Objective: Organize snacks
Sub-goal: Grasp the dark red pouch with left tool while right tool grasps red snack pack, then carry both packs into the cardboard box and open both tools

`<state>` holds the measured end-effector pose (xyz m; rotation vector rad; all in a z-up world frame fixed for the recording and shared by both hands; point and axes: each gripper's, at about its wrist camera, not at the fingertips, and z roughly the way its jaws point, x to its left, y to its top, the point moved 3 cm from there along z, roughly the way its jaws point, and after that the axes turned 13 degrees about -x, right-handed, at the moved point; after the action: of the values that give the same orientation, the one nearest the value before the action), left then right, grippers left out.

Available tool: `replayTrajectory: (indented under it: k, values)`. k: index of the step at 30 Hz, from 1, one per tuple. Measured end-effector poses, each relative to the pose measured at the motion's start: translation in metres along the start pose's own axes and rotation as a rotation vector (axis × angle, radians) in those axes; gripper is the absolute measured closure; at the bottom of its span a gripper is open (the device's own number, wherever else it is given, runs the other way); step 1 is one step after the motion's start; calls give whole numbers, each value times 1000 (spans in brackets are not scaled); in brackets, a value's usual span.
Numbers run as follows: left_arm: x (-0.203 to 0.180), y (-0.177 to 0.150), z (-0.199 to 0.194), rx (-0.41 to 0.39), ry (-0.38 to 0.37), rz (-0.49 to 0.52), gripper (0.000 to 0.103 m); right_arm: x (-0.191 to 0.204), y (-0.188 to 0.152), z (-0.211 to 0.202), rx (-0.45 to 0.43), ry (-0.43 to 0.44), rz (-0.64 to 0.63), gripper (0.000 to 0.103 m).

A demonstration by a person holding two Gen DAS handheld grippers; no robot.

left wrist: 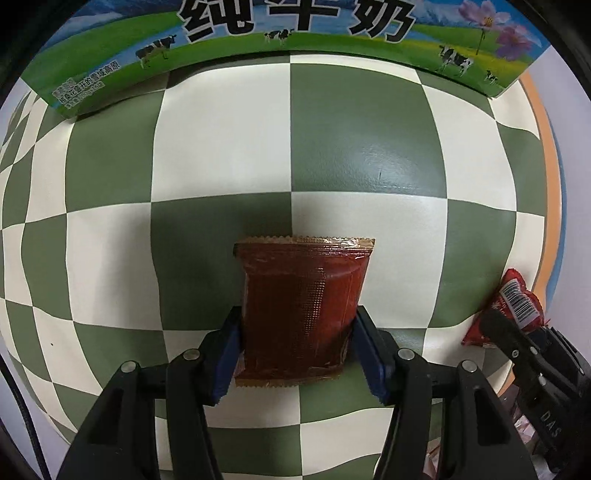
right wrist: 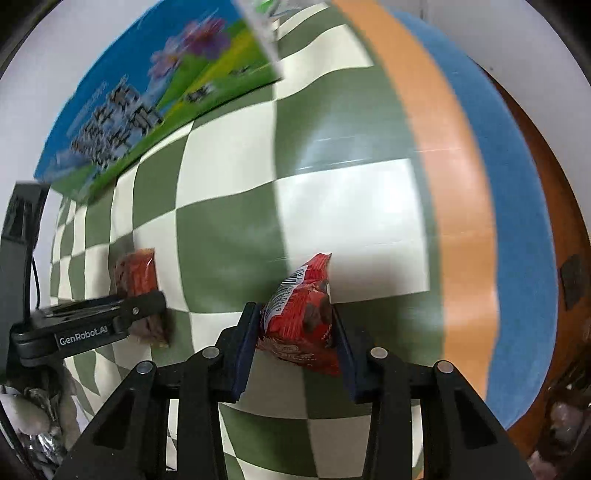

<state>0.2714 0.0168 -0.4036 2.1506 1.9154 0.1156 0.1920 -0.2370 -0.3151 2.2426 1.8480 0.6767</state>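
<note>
Left cam looks straight down: the left claw (left wrist: 297, 343) is clamped on a dark red-brown sauce packet (left wrist: 303, 310) lying flat on the checkered worktop (left wrist: 221, 147), milk carton box (left wrist: 280, 33) at the top. Right cam shows the right claw (right wrist: 295, 328) pinching a red snack bag (right wrist: 303, 317), plus the orange and blue mat border (right wrist: 461, 184), mostly cut off in the left view.

Tabletop under a green-and-cream checked cloth

On the tabletop (left wrist: 362, 147) a printed milk carton box (left wrist: 258, 40) lies at the far edge; a dark red-brown flat sachet (left wrist: 303, 310) rests near the middle, a bright red snack packet (left wrist: 517, 302) to its right.
</note>
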Motion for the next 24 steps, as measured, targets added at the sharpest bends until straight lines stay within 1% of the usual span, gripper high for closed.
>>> replayTrajectory:
  k: [4, 5, 12, 15, 16, 19, 24]
  values:
    - [-2, 0, 1, -1, 5, 5, 48, 6, 0, 4, 16, -7, -29, 61]
    - [1, 8, 1, 0, 5, 4, 48, 6, -1, 5, 18, -6, -28, 61]
    - [-7, 16, -1, -1, 17, 9, 48, 12, 1, 14, 27, -18, -47, 61]
    - [-10, 20, -6, -21, 23, 15, 49, 8, 1, 11, 22, -16, -51, 61]
    - [-16, 25, -18, -32, 26, 17, 50, 9, 1, 10, 18, -17, -57, 61]
    - [-20, 25, -37, -66, 8, 17, 50, 9, 2, 3, 3, -2, -53, 62]
    - [-23, 42, -89, -144, -55, 4, 50, 23, 10, -15, -14, 79, -24, 63]
